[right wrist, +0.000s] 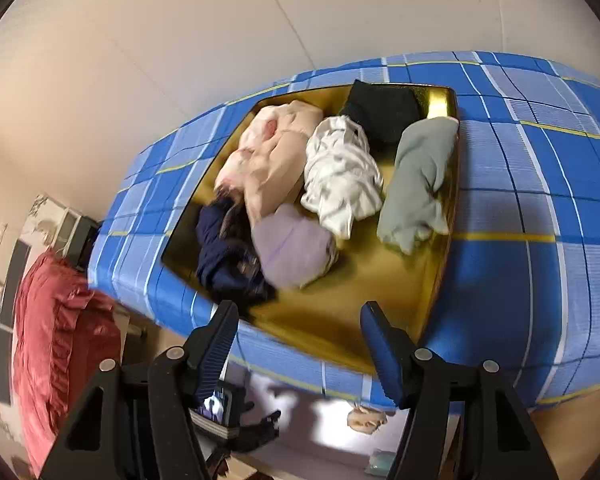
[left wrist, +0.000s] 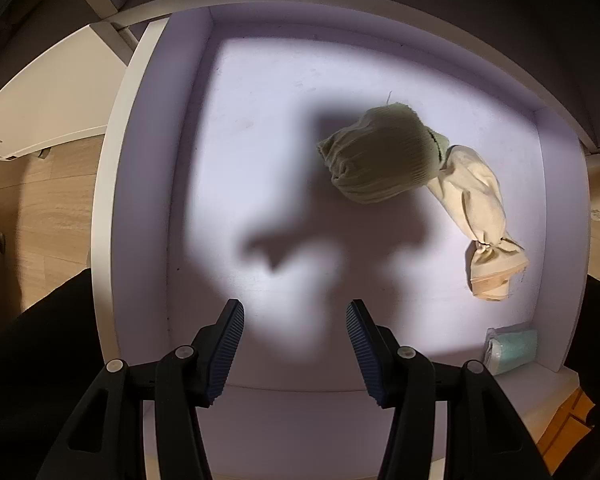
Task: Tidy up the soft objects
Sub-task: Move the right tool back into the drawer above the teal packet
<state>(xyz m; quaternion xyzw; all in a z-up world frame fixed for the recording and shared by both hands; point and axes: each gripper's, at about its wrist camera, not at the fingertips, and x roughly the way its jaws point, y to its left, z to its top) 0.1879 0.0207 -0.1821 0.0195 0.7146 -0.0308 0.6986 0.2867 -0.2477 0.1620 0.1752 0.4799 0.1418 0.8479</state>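
Observation:
In the left wrist view my left gripper [left wrist: 295, 320] points down into a white drawer [left wrist: 156, 200], open and empty. On the drawer floor lie a rolled olive-green sock bundle [left wrist: 380, 156] and a knotted cream one [left wrist: 476, 208], up and to the right of the fingertips. In the right wrist view my right gripper [right wrist: 300, 320] hangs open and empty over the near edge of a gold tray [right wrist: 340, 300]. The tray holds a lilac bundle [right wrist: 292, 248], a navy cloth [right wrist: 224, 256], a pink garment [right wrist: 272, 152], a white striped one [right wrist: 340, 176], a grey one [right wrist: 416, 184] and a black one [right wrist: 384, 112].
The tray rests on a bed with a blue checked sheet [right wrist: 540, 200]. A red pillow [right wrist: 60, 320] lies at the left. A small teal packet [left wrist: 512, 350] sits in the drawer's near right corner. The other gripper [right wrist: 236, 424] shows below, over the drawer.

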